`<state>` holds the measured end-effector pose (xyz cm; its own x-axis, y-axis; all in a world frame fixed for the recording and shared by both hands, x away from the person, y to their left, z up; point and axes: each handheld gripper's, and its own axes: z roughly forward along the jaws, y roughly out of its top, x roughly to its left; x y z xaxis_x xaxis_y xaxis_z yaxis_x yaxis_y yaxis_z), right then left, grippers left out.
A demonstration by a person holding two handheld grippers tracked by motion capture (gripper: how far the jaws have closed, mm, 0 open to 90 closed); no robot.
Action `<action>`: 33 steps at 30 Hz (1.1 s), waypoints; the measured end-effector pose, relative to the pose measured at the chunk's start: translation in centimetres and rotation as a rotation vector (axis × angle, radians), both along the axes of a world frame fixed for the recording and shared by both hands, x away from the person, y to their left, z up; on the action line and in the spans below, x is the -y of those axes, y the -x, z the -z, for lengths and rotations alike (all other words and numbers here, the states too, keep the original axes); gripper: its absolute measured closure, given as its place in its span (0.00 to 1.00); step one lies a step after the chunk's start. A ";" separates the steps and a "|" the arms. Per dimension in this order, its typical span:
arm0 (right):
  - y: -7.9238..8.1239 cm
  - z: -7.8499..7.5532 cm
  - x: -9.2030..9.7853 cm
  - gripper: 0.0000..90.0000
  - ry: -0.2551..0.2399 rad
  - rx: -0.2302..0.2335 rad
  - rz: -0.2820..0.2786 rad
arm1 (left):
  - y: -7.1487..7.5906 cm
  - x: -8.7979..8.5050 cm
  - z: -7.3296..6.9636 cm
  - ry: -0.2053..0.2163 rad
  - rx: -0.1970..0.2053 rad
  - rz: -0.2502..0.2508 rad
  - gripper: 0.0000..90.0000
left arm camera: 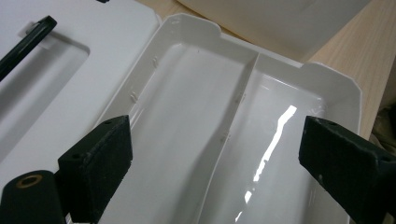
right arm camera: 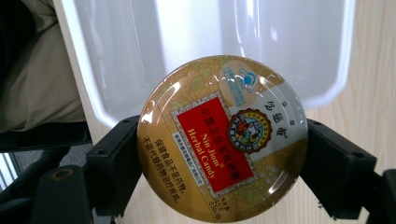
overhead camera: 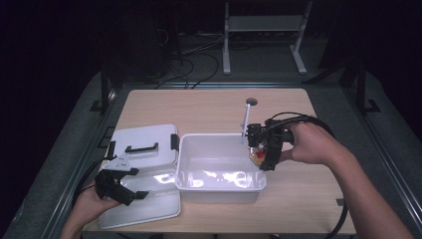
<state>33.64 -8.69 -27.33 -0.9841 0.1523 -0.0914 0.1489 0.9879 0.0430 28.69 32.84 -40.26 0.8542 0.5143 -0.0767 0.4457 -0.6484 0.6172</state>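
Holding the candy tin (right arm camera: 222, 140) between both jaws, your right gripper (overhead camera: 263, 149) sits at the right rim of the white bin (overhead camera: 221, 186), in the high view just where the wall meets the table (overhead camera: 199, 107). In the right gripper view the tin is clamped edge to edge, its round gold lid facing the camera with a red label reading "Nin Jiom Herbal Candy", and the bin's pale inside lies beyond it, with bare wood at the right. Whether the tin is over the bin or just outside its rim, you cannot tell from these views.

Your left gripper (overhead camera: 122, 186) is at the near left of the table, over the shallow white tray (left arm camera: 224, 116). Its jaws stand wide apart with nothing between them; in the left gripper view they frame the tray's two long compartments, split by a low ridge. Just beside the tray lies the flat white lid (overhead camera: 144, 142) with its black handle (overhead camera: 142, 148), touching the bin's left wall in the high view.

A clear syringe-like tube (overhead camera: 246, 119) lies on the table just behind your right gripper, pointing toward a small dark disc (overhead camera: 252, 101) near the far edge.
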 end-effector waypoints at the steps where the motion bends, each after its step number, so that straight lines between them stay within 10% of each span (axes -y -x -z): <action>1: -0.1 0.0 -0.4 0.22 0.003 -0.001 -0.005 | 0.0 0.0 0.1 -0.003 -0.003 0.002 0.10; 33: -1.7 4.7 -7.0 0.22 0.033 -0.070 -0.071 | 0.0 -0.8 0.0 0.017 -0.009 0.001 0.10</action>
<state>35.34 -1.71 -31.99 -0.9964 0.0803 -0.0261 0.0803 0.9968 0.0022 28.66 33.61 -40.29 0.8538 0.5123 -0.0933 0.4511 -0.6383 0.6238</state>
